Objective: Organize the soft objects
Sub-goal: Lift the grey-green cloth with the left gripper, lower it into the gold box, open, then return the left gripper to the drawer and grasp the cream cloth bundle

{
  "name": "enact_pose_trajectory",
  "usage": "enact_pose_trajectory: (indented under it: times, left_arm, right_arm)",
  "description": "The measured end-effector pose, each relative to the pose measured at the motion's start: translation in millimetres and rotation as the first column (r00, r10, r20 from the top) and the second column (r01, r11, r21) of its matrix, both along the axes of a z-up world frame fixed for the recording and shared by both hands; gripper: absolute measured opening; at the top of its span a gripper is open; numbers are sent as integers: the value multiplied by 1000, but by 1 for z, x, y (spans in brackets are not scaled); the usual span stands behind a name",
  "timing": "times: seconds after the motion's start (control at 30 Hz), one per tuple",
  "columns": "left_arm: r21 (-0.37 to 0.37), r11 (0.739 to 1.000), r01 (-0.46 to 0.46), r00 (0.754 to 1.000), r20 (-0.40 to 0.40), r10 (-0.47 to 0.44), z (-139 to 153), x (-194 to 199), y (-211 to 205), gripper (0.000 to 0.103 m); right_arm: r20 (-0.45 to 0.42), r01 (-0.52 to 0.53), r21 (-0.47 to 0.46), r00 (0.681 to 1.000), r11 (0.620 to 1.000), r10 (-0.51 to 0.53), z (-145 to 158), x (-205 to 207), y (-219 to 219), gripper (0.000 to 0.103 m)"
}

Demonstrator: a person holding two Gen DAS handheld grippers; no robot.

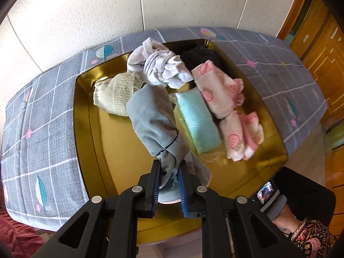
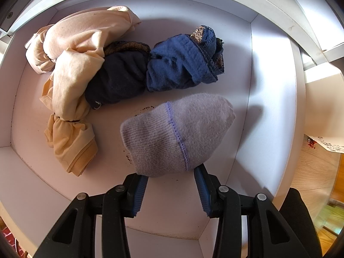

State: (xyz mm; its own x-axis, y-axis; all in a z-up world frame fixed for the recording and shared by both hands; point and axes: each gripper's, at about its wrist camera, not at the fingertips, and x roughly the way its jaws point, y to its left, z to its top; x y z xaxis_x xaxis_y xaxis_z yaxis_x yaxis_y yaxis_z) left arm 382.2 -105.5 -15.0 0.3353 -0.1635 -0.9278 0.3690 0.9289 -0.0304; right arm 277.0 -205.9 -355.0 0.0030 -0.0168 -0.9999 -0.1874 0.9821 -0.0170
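Your left gripper [image 1: 168, 181] has its fingers closed on the grey bundle [image 1: 154, 124] above the tray [image 1: 86, 111], so carry it to the drawer [image 2: 268, 81], where your right gripper [image 2: 171, 185] stands open around the lilac sock [image 2: 178, 133]

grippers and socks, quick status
Left gripper shut on grey cloth bundle, above gold tray. Right gripper open around lilac sock in white drawer. Nothing in the way.
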Motion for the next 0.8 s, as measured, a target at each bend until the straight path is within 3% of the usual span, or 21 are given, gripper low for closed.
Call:
enact_pose_trajectory:
  times: [0.23, 0.47, 0.8]
  left_arm:
    - [9, 1000, 21, 1000, -13, -21, -14, 14, -7, 17]
    - [-9, 1000, -20, 1000, -17, 20, -28, 23, -7, 23]
    - [-2, 998, -63, 998, 18, 63, -20, 18, -4, 34]
  right_arm:
    - [0, 0, 0, 1000, 1000, 0, 0, 0, 1, 44]
    - [0, 0, 1, 1000, 1000, 0, 0, 0, 0, 44]
    - [1, -1, 1, 1000, 1000, 1, 0, 0, 0, 44]
